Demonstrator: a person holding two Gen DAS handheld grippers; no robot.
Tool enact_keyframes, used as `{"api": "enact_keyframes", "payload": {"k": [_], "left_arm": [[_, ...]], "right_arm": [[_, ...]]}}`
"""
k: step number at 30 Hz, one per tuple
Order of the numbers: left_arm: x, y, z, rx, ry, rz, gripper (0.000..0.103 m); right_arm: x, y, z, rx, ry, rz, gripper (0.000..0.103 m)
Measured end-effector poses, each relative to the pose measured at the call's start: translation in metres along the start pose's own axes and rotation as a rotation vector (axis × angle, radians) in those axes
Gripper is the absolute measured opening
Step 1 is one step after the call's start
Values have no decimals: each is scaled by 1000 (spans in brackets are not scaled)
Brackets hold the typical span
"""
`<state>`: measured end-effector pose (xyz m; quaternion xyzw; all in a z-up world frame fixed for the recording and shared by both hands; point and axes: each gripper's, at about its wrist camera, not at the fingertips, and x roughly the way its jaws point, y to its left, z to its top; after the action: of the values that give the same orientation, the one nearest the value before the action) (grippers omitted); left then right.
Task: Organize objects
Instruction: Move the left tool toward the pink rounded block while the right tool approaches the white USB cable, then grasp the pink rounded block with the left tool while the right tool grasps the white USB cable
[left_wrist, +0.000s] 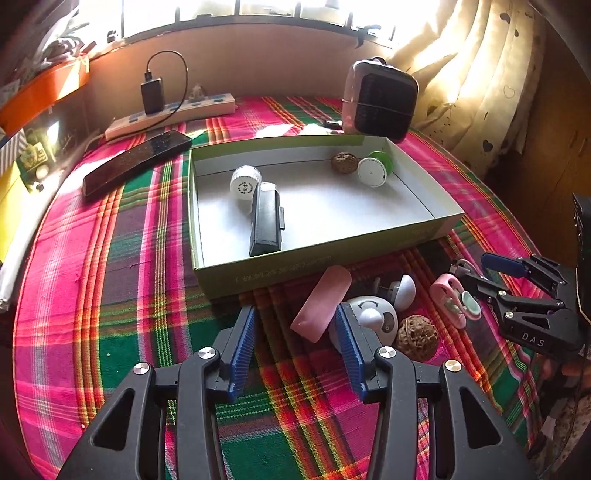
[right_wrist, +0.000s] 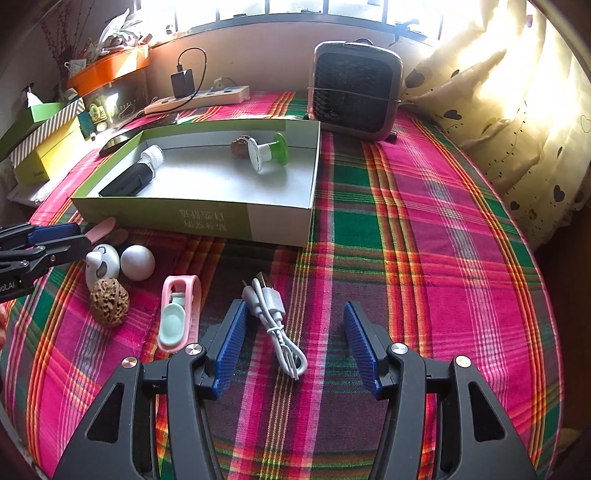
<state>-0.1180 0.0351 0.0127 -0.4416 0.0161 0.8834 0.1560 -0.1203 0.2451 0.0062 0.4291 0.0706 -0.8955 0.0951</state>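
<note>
A shallow green and white box (left_wrist: 258, 275) (right_wrist: 166, 218) on the plaid cloth holds a black device with a white cap (left_wrist: 264, 218), a walnut (left_wrist: 344, 162) and a green and white spool (left_wrist: 375, 168). In front of the box lie a pink bar (left_wrist: 321, 302), a white round gadget (left_wrist: 373, 314), a white ball (right_wrist: 137, 263), a walnut (left_wrist: 417, 336) (right_wrist: 110, 301), a pink clip (right_wrist: 179, 314) and a white cable (right_wrist: 275, 321). My left gripper (left_wrist: 297, 350) is open, the pink bar near its right finger. My right gripper (right_wrist: 293, 347) is open around the cable.
A small fan heater (left_wrist: 378, 99) (right_wrist: 354, 96) stands behind the box. A power strip with a charger (left_wrist: 170, 112) and a black remote (left_wrist: 136, 162) lie at the back left. Boxes and an orange tray (right_wrist: 110, 72) line the left edge. Curtains (right_wrist: 498, 92) hang on the right.
</note>
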Motion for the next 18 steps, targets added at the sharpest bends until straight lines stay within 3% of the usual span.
{"api": "enact_keyframes", "payload": {"k": [18], "left_arm": [[23, -7, 14, 10, 38, 45, 42]], "right_arm": [[6, 0, 8, -43, -7, -18, 55]]}}
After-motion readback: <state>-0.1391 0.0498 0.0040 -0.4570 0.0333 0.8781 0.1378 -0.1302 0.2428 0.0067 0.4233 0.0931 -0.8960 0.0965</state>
